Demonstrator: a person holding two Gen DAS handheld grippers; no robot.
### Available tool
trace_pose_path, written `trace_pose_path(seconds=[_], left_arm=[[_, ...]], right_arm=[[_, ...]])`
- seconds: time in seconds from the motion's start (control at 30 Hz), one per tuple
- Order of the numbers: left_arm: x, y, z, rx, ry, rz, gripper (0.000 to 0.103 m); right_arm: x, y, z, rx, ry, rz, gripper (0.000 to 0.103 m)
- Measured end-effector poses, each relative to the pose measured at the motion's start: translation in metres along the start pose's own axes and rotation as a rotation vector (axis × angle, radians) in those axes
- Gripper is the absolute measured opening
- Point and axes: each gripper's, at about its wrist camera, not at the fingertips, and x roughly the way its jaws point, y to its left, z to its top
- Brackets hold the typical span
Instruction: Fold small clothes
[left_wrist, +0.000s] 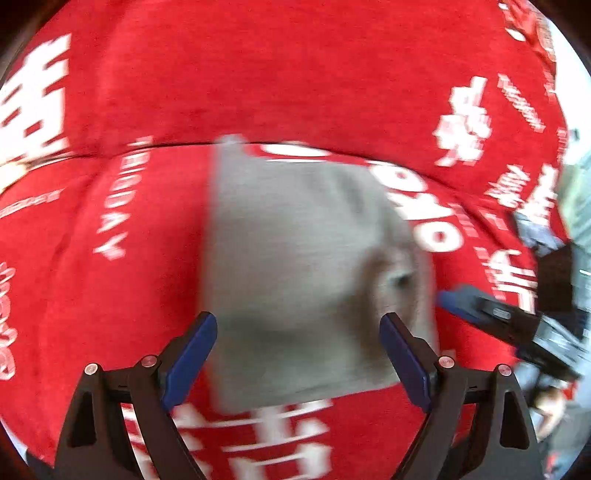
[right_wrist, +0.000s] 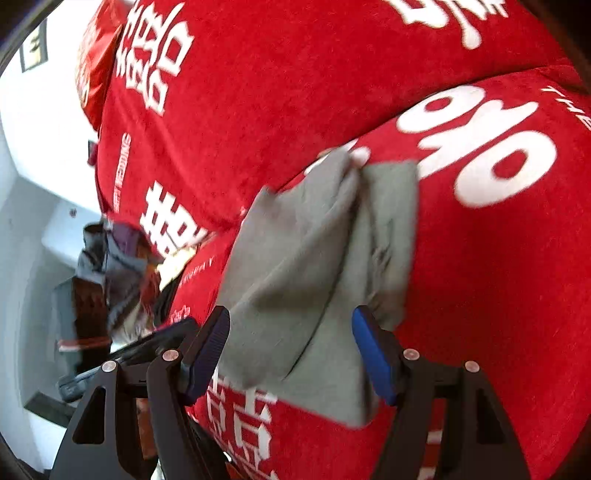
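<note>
My left tongs (left_wrist: 298, 354) stand wide, nothing pressed between the blue pads (left_wrist: 190, 360); the grey garment (left_wrist: 303, 258) lies flat below and beyond them on the red cloth (left_wrist: 258, 74) with white printed lettering. From this side the garment reads as a tidy folded block with one rounded bulge at its right edge. The right wrist view shows what the left does not: the same grey garment (right_wrist: 314, 258) is layered, a top flap lying diagonally over a lower layer, with a crumpled seam on its right side. My right tongs (right_wrist: 291, 347) are also spread wide, pads on either side of the garment's near part and not gripping it.

The red cloth covers the whole surface, with a seam or fold line running across it; I cannot tell what lies under it. In the left view my right tongs (left_wrist: 480, 310) reach in just beside the garment's right edge. At the left edge of the right view a heap of dark clothes (right_wrist: 114, 266) sits off the red cloth, before pale walls (right_wrist: 22, 184).
</note>
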Motion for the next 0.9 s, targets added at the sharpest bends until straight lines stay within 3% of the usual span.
trace_pose_path(seconds=[0.17, 0.23, 0.37, 0.43, 0.53, 0.63, 0.67, 0.7, 0.77, 0.9], left_arm=[[-0.004, 0.032, -0.016, -0.011, -0.044, 0.083, 0.09], [0.0, 0.035, -0.016, 0.003, -0.068, 0.13, 0.09], [0.018, 0.032, -0.026, 0.059, -0.02, 0.178, 0.09], [0.017, 0.026, -0.039, 0.119, -0.025, 0.163, 0.09], [0.019, 0.016, -0.058, 0.227, -0.017, 0.133, 0.09], [0.031, 0.001, -0.065, 0.307, -0.026, 0.18, 0.09], [0.038, -0.003, -0.065, 0.326, -0.025, 0.191, 0.09], [0.043, -0.005, -0.063, 0.33, -0.021, 0.202, 0.09], [0.049, 0.001, -0.056, 0.286, -0.02, 0.218, 0.09], [0.024, 0.047, -0.042, 0.007, -0.059, 0.112, 0.09]], right_arm=[[-0.008, 0.018, -0.005, 0.042, -0.058, 0.043, 0.079], [-0.004, 0.027, -0.002, 0.047, -0.062, -0.024, 0.082], [0.023, 0.029, -0.003, 0.062, 0.027, -0.136, 0.082], [0.035, 0.025, -0.007, 0.08, 0.05, -0.162, 0.079], [0.043, 0.023, -0.009, 0.08, 0.06, -0.133, 0.05], [0.045, 0.025, -0.01, 0.063, 0.058, -0.161, 0.031], [0.045, 0.027, -0.01, 0.056, 0.056, -0.169, 0.018], [0.044, 0.029, -0.01, 0.046, 0.053, -0.183, 0.015], [0.033, 0.037, -0.009, 0.032, 0.024, -0.172, 0.012], [-0.001, 0.053, -0.008, -0.026, -0.068, -0.099, 0.011]])
